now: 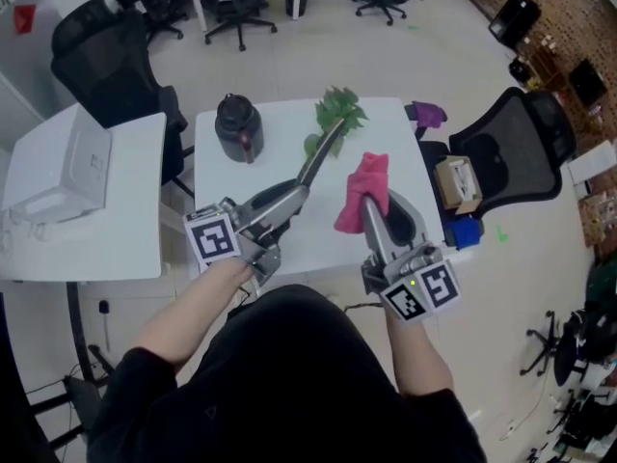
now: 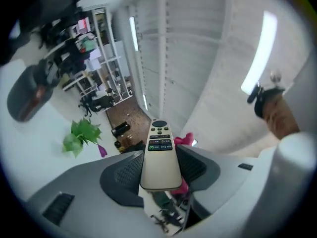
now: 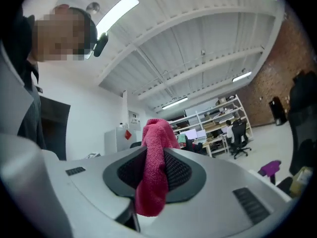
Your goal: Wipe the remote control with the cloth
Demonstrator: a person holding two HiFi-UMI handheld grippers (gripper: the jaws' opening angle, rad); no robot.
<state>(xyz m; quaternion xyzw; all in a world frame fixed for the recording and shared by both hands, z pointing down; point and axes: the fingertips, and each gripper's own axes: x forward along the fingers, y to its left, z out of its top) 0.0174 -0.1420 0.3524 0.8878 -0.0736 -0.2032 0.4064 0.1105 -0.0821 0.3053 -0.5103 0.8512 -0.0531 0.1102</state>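
My left gripper is shut on the lower end of a slim beige remote control, raised above the white table. In the head view the remote slants up to the right, with its button end toward the green plant. My right gripper is shut on a pink cloth, also off the table, just right of the remote and apart from it. In the right gripper view the cloth is bunched between the pads and hangs below them. In the left gripper view, part of the cloth shows behind the remote.
On the table stand a black jar at the back left and a green plant at the back middle. A purple object lies at the right rear corner. A black chair and a box stand right; a white printer sits left.
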